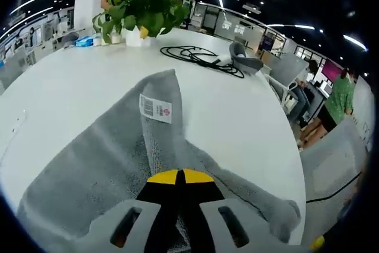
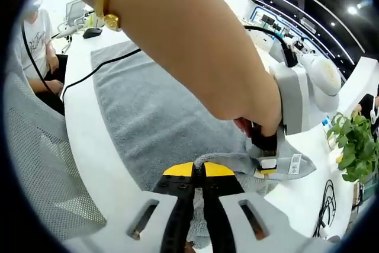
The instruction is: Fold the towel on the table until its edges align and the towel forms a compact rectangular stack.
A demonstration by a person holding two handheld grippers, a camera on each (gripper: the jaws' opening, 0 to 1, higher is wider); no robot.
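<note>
Jaws of both grippers are pinching grey terry: the left gripper (image 1: 177, 177) holds a raised fold of the towel (image 1: 106, 152), its labelled corner (image 1: 156, 108) pointing ahead; the right gripper (image 2: 199, 170) grips an edge just beside it, cloth stretching away across the smooth white table (image 1: 237, 117).

In the left gripper view the towel (image 1: 106, 158) is lying on the surface (image 1: 237, 117), filling the lower left of the frame, its label (image 1: 156, 108) sitting near the centre. A potted plant (image 1: 142, 10) is standing at the upper left, and a coiled cable (image 1: 201, 58) is lying right of it. In the right gripper view the towel (image 2: 154, 117) is spreading from upper left to centre
</note>
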